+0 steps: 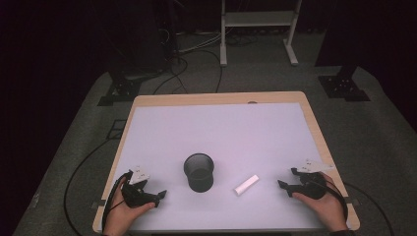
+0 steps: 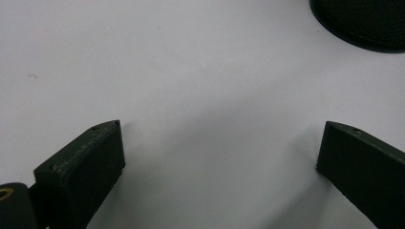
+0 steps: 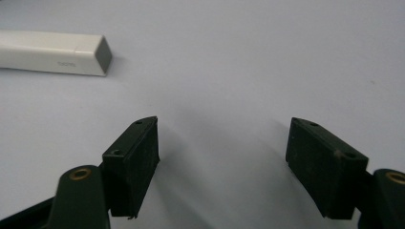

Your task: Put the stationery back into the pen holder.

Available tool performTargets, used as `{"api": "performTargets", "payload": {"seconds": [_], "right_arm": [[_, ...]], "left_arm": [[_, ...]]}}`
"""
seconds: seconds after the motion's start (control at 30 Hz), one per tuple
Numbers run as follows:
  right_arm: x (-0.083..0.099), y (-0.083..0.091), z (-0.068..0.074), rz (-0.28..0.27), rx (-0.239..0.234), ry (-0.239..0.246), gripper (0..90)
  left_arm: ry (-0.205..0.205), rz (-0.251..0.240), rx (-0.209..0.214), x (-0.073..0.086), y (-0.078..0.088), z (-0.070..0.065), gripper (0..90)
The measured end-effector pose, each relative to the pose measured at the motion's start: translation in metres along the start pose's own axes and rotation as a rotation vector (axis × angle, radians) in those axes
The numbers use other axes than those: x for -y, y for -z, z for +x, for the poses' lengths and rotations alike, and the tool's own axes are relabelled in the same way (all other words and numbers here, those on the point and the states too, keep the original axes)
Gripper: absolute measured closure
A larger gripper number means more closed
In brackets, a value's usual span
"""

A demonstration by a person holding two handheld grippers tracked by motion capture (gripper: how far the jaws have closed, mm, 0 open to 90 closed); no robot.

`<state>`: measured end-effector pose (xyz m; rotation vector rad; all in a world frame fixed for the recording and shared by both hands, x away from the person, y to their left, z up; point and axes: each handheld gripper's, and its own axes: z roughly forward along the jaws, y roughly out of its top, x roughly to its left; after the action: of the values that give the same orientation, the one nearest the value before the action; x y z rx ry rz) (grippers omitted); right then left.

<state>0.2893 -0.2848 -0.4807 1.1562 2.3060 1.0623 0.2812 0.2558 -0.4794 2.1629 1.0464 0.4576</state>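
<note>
A black mesh cup [image 1: 199, 172] stands upright on the white table top [image 1: 221, 123], near the front middle. To its right lies a short white square bar [image 1: 246, 185], flat on the table. My left gripper [image 1: 160, 196] rests low at the front left, pointing toward the cup, its jaws wide apart and empty. In the left gripper view the gripper [image 2: 222, 129] has only bare table between its jaws, with the cup's base [image 2: 363, 24] at the top right. My right gripper [image 1: 286, 178] sits right of the bar, open and empty [image 3: 223, 124]; the bar's grey end [image 3: 102, 52] lies ahead to the left.
The table has a wooden rim [image 1: 314, 128] and stands on grey carpet. Cables [image 1: 196, 59] run across the floor behind it, beside black stand bases [image 1: 344, 86] and a white frame [image 1: 258, 29]. Bare table surface stretches behind the cup.
</note>
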Motion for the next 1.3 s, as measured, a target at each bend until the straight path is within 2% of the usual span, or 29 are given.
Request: {"api": "performTargets", "payload": {"seconds": [0.17, 0.23, 0.37, 0.47, 0.6, 0.63, 0.77, 0.97, 1.3], "right_arm": [[-0.005, 0.001, 0.005, -0.010, -0.050, 0.039, 26.1], [-0.006, 0.001, 0.007, -0.015, -0.061, 0.039, 26.0], [-0.013, 0.001, 0.012, -0.028, -0.083, 0.072, 25.6], [-0.018, 0.003, 0.017, -0.039, -0.119, 0.085, 25.8], [-0.024, 0.002, 0.023, -0.047, -0.157, 0.122, 25.8], [-0.028, 0.001, 0.027, -0.049, -0.172, 0.147, 25.8], [-0.033, -0.001, 0.032, -0.050, -0.204, 0.177, 25.8], [-0.041, -0.005, 0.041, -0.044, -0.237, 0.225, 25.8], [-0.056, -0.013, 0.050, -0.053, -0.278, 0.258, 26.1]], "left_arm": [[0.000, 0.000, 0.000, 0.000, 0.000, 0.000, 1.5], [0.001, -0.001, 0.001, 0.000, 0.000, 0.000, 1.5], [0.001, -0.002, 0.001, 0.000, 0.000, 0.000, 1.5], [0.001, -0.002, 0.001, 0.000, 0.000, 0.000, 1.5], [0.001, -0.001, 0.002, 0.000, 0.000, 0.000, 1.5], [0.003, -0.002, 0.002, 0.000, 0.000, 0.000, 1.4], [0.003, -0.001, 0.003, 0.000, 0.000, 0.001, 1.4], [0.002, 0.000, 0.004, 0.000, 0.000, 0.001, 1.5], [0.003, 0.000, 0.004, 0.000, 0.000, 0.001, 1.4]]}}
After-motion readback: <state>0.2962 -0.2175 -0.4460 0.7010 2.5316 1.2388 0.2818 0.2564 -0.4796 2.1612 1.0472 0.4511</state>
